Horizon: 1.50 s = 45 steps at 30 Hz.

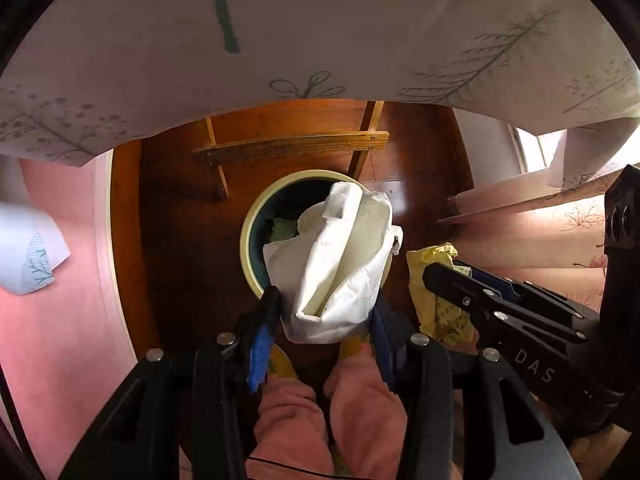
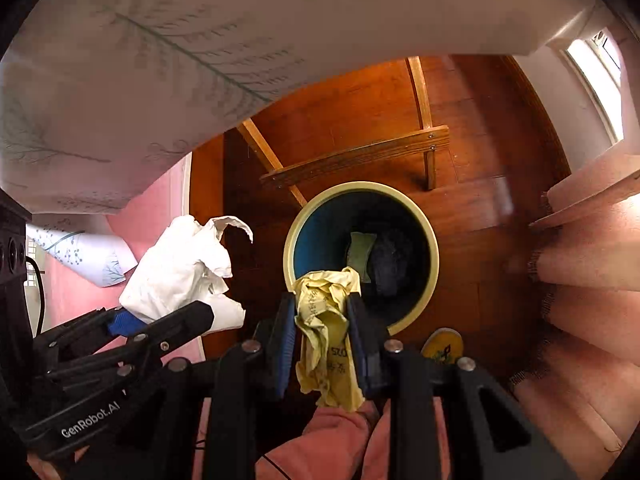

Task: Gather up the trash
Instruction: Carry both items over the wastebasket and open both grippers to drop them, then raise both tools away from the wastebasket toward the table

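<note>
1. Two handheld black grippers are pointed steeply down at a dark wooden floor (image 2: 480, 216), seen from a camera on each.
2. A round trash bin (image 2: 416, 216) with a cream rim and a blue inside is set on the floor below both grippers. A pale green item and a dark bundle are seen lying in it.
3. The left gripper (image 1: 326, 308) is closed narrowly on a crumpled white paper bag (image 1: 340, 264). The bag is pinched between the blue-padded fingers (image 1: 260, 344), and in the left wrist view it is held in front of the bin's opening, hiding much of it.
4. The right gripper (image 2: 322, 320) is closed narrowly on a crumpled yellow wrapper (image 2: 324, 320) with dark printing. In the right wrist view the wrapper is seen at the bin's near rim, its upper end overlapping the opening and its lower end hanging back between the fingers.
5. The two grippers are held side by side, near each other but apart.
6. A white cloth printed with green sprigs (image 1: 360, 20) is draped across the top of both views, over the tabletop edge.
7. A wooden crossbar and legs (image 2: 356, 156) are seen beyond the bin.
8. Pink-clad legs (image 1: 320, 412) and a yellow slipper (image 2: 442, 346) of the person are visible at the bottom.
9. Pink fabric (image 2: 592, 280) is seen to the right.
</note>
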{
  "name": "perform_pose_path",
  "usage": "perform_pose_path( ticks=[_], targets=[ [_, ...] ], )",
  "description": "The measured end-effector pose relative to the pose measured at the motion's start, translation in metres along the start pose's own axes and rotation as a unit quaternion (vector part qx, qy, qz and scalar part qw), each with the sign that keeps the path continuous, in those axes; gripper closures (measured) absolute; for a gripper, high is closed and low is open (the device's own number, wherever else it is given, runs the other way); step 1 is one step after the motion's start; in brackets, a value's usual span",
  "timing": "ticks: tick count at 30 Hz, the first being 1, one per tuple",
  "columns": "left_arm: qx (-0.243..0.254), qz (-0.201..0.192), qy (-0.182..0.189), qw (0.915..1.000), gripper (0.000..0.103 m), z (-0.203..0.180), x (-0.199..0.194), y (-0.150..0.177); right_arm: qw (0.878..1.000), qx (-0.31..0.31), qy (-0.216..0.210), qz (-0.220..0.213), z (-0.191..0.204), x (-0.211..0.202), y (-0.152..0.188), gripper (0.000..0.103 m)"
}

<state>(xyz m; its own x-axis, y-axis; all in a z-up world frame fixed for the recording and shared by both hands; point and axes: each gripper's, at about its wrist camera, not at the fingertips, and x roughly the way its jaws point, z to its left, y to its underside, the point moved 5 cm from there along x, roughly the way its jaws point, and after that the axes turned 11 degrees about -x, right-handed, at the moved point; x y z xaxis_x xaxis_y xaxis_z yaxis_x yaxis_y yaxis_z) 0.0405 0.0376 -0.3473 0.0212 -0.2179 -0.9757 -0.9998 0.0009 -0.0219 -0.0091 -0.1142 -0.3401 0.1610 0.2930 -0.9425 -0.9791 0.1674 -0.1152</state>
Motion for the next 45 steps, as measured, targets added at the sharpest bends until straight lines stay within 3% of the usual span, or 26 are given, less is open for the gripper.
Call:
perform_pose_path(
  ticks=[5,8,12,23,35,45],
  targets=[
    [-0.001,-0.011,-0.020,0.9997,0.058,-0.008,0.044,-0.018,1.000,0.009,-0.014,0.002,-0.026,0.046,-0.010,0.073],
    [-0.017,-0.014,-0.028,0.9994,0.051,0.002,0.061,-0.026,1.000,0.014,-0.017,0.014,-0.039,0.069,-0.015,0.061],
    [-0.023,-0.009,-0.044,0.9987,0.025,0.008,0.075,-0.027,1.000,0.006,-0.008,0.021,-0.048,0.083,-0.016,0.053],
    [-0.056,-0.045,-0.067,0.9952,0.024,0.022,0.064,-0.024,1.000,-0.008,0.007,0.000,-0.047,0.073,-0.018,0.052],
    [-0.067,-0.098,-0.037,0.9922,0.024,0.029,-0.018,-0.017,0.998,-0.057,0.013,-0.036,0.007,0.001,-0.021,0.052],
    [-0.037,-0.155,-0.004,0.9872,0.024,0.011,-0.144,-0.015,0.994,-0.065,0.016,-0.090,0.055,-0.107,-0.028,0.052]
  ],
)
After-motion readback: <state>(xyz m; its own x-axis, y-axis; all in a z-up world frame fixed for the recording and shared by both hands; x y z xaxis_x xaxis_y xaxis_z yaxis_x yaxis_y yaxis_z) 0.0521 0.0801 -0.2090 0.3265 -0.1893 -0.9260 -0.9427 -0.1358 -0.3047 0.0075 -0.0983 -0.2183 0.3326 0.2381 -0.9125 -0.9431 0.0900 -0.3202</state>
